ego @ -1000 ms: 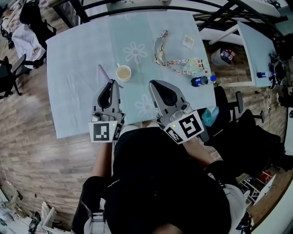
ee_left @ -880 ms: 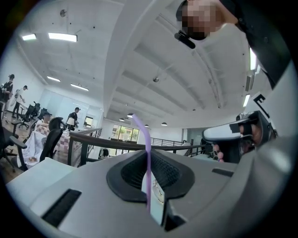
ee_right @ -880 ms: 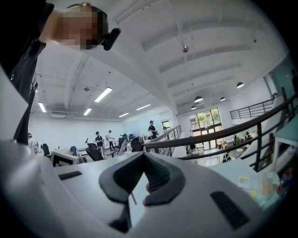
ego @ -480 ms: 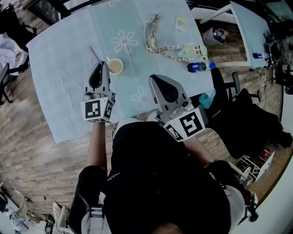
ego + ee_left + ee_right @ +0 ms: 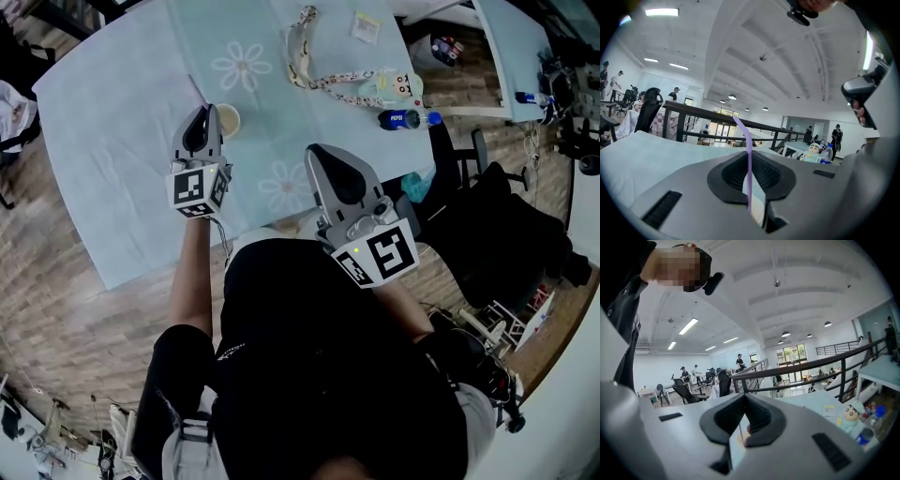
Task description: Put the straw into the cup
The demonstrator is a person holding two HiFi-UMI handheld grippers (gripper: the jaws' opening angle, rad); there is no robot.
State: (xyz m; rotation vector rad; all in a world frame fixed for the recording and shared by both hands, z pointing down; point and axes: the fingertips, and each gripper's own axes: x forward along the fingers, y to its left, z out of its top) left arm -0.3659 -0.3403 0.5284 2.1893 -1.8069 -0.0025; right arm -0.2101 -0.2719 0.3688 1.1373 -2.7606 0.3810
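A thin purple straw [image 5: 749,154] stands upright between the jaws of my left gripper [image 5: 749,158], which is shut on it. In the head view the straw [image 5: 195,91] sticks out beyond the left gripper [image 5: 208,109], just left of a small cream cup [image 5: 230,120]. The cup stands on the pale blue table [image 5: 112,159], and the gripper partly hides it. My right gripper [image 5: 313,153] hangs over the table's near edge, well right of the cup. Its jaws [image 5: 744,398] meet with nothing between them.
A patterned lanyard [image 5: 323,80], a cartoon figure [image 5: 398,87], a blue-labelled bottle [image 5: 405,119] and a small packet [image 5: 366,25] lie on the far right of the table. A white side table [image 5: 511,56] and a dark office chair [image 5: 511,234] stand to the right.
My left gripper has carried the straw forward over the table, from short of the cup to right beside it. The right gripper has barely shifted.
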